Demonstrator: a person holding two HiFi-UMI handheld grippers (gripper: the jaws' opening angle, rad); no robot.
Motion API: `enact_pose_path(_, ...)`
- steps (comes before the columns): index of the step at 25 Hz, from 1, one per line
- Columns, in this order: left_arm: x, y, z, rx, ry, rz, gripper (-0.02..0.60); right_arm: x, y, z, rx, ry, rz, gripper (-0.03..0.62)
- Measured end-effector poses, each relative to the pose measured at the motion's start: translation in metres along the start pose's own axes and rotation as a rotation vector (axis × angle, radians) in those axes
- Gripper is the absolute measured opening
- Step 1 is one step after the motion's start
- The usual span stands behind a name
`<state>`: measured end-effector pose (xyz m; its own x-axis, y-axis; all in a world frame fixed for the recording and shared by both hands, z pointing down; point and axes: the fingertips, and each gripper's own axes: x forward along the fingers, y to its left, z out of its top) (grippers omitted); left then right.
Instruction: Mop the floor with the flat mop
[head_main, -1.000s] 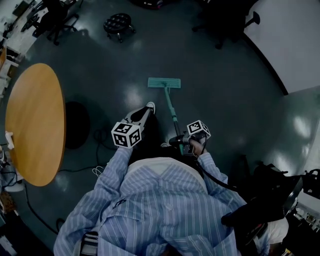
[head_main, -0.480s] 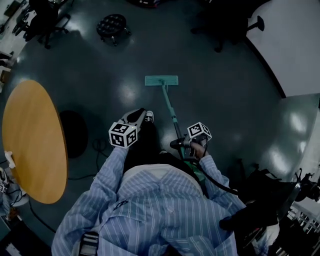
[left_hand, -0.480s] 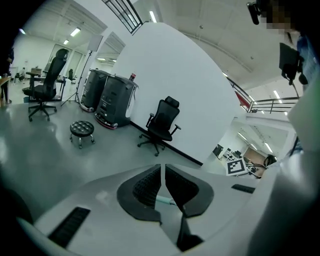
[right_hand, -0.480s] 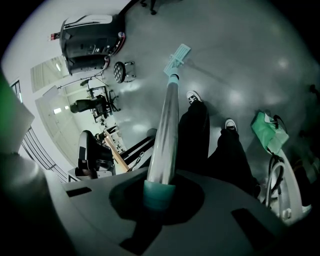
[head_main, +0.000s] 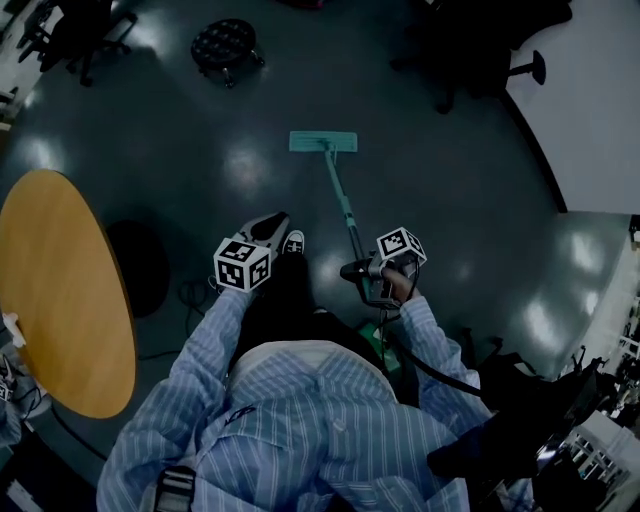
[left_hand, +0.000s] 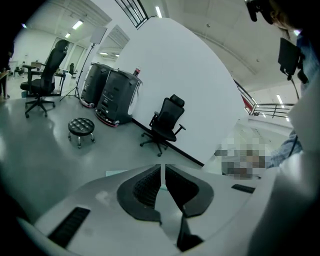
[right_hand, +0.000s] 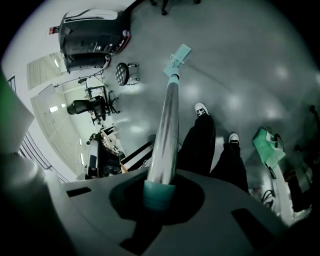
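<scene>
The flat mop's teal head (head_main: 323, 142) lies flat on the dark grey floor ahead of me. Its slim handle (head_main: 344, 212) slants back to my right gripper (head_main: 372, 283), which is shut on the handle's teal grip. In the right gripper view the silver handle (right_hand: 167, 130) rises out of the jaws to the mop head (right_hand: 177, 56). My left gripper (head_main: 272, 227) hangs free to the left of the handle, over my leg, touching nothing. Its jaws are shut with nothing between them in the left gripper view (left_hand: 163, 179), and a strip of the mop head (left_hand: 116, 173) shows past them.
A round wooden table (head_main: 60, 300) stands at the left, with cables (head_main: 190, 295) on the floor beside it. A black stool (head_main: 223, 42) and office chairs (head_main: 470, 50) stand farther ahead. A white wall (head_main: 600, 100) closes the right. My shoe (head_main: 293, 242) is beside the handle.
The mop head has slid forward, away from me, along the floor. The right gripper stays shut on the handle. The table has drifted lower left in the view.
</scene>
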<state>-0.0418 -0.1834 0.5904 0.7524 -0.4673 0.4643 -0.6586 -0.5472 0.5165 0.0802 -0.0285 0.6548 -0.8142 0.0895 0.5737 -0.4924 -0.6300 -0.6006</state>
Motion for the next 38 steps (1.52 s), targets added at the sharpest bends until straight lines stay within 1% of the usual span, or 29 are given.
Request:
enact_pose_path(3,0.008,0.013,0.006,-0.009,0.016,-0.014,0.031,-0.001,0.023,0.033,-0.001,-0.006,0.004,0.018)
enact_pose_path(7,0.017,0.036,0.01,-0.017,0.041,-0.023,0.031,0.001,0.053,0.086,-0.023,-0.013,-0.019,0.018)
enact_pose_path(14,0.026,0.057,0.012,-0.033,0.082,-0.03,0.031,-0.004,0.096,0.17,-0.032,-0.033,-0.034,0.018)
enact_pose_path(17,0.029,0.069,0.012,-0.045,0.085,-0.014,0.031,-0.005,0.116,0.201,-0.037,-0.041,-0.051,0.017)
enact_pose_path(22,0.035,0.089,0.011,-0.103,0.075,0.018,0.031,-0.005,0.152,0.255,-0.059,-0.049,-0.064,0.017)
enact_pose_path(26,0.042,0.1,0.008,-0.103,0.098,0.017,0.031,-0.004,0.176,0.302,-0.061,-0.056,-0.056,0.017)
enact_pose_path(32,0.036,0.114,-0.004,-0.13,0.081,0.057,0.031,-0.004,0.198,0.345,-0.083,-0.089,-0.083,0.017)
enact_pose_path(36,0.04,0.127,0.002,-0.153,0.077,0.082,0.031,-0.01,0.219,0.382,-0.039,-0.126,-0.052,0.017)
enact_pose_path(38,0.037,0.132,0.002,-0.156,0.077,0.093,0.031,-0.009,0.225,0.392,-0.033,-0.139,-0.042,0.017)
